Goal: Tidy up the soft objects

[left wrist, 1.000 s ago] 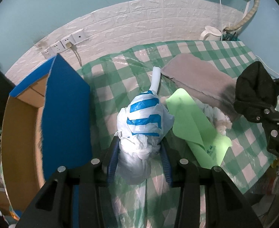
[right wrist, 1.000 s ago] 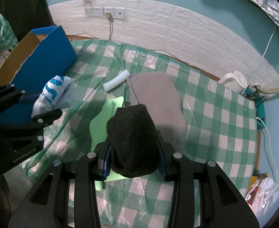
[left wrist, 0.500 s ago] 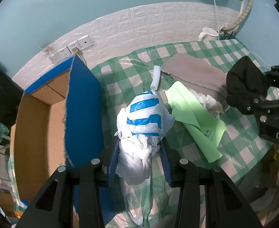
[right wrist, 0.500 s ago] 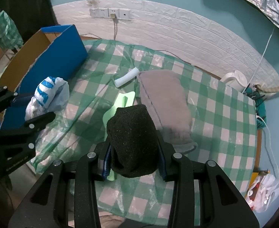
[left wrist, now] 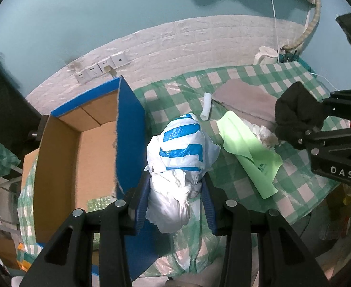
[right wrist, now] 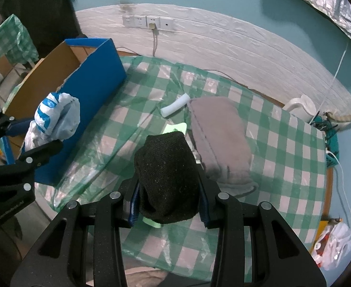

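The bag is crumpled white plastic with blue stripes, in the middle of the left wrist view, just right of the box wall. The left gripper tilts steeply down, jaws partly open and pressed on the bag's knotted neck. The right gripper, also tilted down, clamps a dark knitted sock above the checked table.

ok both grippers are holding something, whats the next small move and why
Probably carry the left gripper sideways over the open box and release. Its pads clamp the white and blue plastic bag, which hangs beside the box's blue wall, nearer than the black knit cloth in the right gripper.
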### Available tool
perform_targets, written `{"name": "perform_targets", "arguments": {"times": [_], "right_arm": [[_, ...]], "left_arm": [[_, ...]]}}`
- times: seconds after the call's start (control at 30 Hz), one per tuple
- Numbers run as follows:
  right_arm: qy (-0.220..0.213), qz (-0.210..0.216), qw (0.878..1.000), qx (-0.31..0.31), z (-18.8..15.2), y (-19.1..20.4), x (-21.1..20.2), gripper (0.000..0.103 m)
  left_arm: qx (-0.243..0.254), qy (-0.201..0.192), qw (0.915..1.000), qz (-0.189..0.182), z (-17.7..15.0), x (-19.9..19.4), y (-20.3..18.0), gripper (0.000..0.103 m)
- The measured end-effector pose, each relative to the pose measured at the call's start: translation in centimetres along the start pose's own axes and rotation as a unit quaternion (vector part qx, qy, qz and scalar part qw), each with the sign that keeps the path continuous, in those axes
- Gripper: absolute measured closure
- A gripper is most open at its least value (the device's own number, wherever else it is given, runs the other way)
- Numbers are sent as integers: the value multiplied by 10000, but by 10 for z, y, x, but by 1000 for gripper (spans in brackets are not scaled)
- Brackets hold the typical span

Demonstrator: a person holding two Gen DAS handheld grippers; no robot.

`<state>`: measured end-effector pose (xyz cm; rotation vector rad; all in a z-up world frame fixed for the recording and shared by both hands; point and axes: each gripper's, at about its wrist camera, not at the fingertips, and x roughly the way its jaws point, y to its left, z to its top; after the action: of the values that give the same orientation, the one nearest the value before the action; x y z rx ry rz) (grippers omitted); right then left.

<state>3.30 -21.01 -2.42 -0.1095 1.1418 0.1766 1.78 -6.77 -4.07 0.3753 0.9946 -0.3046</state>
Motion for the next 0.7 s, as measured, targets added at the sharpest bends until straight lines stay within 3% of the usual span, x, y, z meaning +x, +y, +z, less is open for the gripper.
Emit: {"name": "perform_targets", "arguments": {"times": [0.37, 0.7], "right_arm": [[-110, 211, 9996, -170, 11, 22, -7, 65], [-226, 444, 9973, -547, 31, 67, -8, 65]], "left_arm": [[-186, -107, 9995, 215, -1, -15, 27, 61], [-530, -177, 9977, 384, -6, -22, 63, 61]]}}
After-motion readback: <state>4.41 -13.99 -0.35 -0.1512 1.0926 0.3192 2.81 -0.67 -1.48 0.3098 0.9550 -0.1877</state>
